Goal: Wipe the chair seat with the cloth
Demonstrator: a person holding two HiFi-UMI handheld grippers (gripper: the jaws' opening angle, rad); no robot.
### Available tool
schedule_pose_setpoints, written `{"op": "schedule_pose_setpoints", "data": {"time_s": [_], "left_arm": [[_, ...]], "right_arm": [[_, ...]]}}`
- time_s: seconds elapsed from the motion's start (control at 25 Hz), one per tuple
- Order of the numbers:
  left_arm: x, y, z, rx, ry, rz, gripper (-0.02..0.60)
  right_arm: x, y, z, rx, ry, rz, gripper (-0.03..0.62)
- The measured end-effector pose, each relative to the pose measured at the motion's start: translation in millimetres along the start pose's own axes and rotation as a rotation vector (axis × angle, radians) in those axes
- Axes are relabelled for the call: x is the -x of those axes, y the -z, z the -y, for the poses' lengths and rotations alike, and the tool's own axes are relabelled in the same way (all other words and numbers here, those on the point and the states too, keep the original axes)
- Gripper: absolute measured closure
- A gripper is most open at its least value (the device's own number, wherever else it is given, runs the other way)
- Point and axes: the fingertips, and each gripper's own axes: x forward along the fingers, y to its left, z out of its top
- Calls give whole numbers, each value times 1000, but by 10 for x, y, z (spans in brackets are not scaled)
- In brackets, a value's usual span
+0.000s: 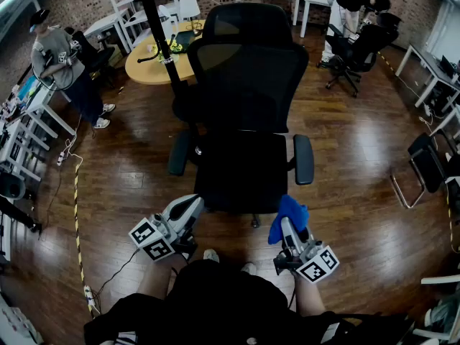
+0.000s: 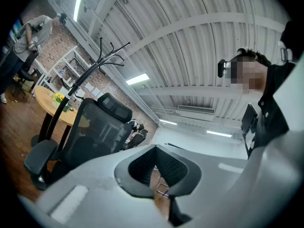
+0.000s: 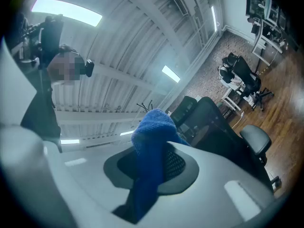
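A black office chair [image 1: 248, 113] stands on a dark wooden floor [image 1: 359, 164] in a brick-walled room. The left gripper [image 2: 154, 169] has its jaws pressed together, empty; the right gripper [image 3: 156, 167] has its jaws clenched on a blue cloth [image 3: 151, 137].

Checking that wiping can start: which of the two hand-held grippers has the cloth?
The right hand-held gripper: its jaws are shut on the blue terry cloth. The left hand-held gripper is shut on nothing.

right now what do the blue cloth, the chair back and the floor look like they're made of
Blue cloth: soft looped fabric, probably microfibre; fuzzy matte nap.
Chair back: black mesh, likely on a plastic frame; the table shows through it.
Floor: dark wood planks or laminate, glossy; board seams and light reflections.
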Motion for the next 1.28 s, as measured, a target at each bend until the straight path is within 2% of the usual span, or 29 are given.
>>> {"op": "schedule_pose_setpoints", "data": {"time_s": [0.16, 0.36, 0.52, 0.64, 0.84, 0.96, 1.04, 1.12, 1.28], "left_arm": [[-48, -77, -290, 5, -27, 2, 592], [-210, -150, -761, 27, -26, 15, 592], [-498, -96, -1258, 67, 27, 10, 594], [-773, -186, -1651, 91, 87, 4, 594], [-1163, -364, -2156, 150, 121, -23, 594], [-1242, -381, -2372, 175, 91, -28, 592], [-1266, -365, -2462, 193, 57, -36, 594], [-1258, -284, -2596, 217, -10, -42, 592], [-1225, 116, -2963, 278, -156, -21, 594]], "right_arm": [[-176, 78, 231, 66, 46, -56, 531], [-492, 117, 566, 76, 106, -69, 531], [-829, 168, 878, 78, 160, -54, 531], [-1204, 166, 1102, 48, 200, -27, 531], [-1745, 132, 1553, 64, 309, -108, 531], [-1969, 395, 2007, 90, 372, -227, 531], [-2196, 611, 2348, 89, 386, -306, 531], [-2454, 937, 2761, 72, 387, -376, 531], [-2919, 1851, 3758, 14, 407, -526, 531]]}}
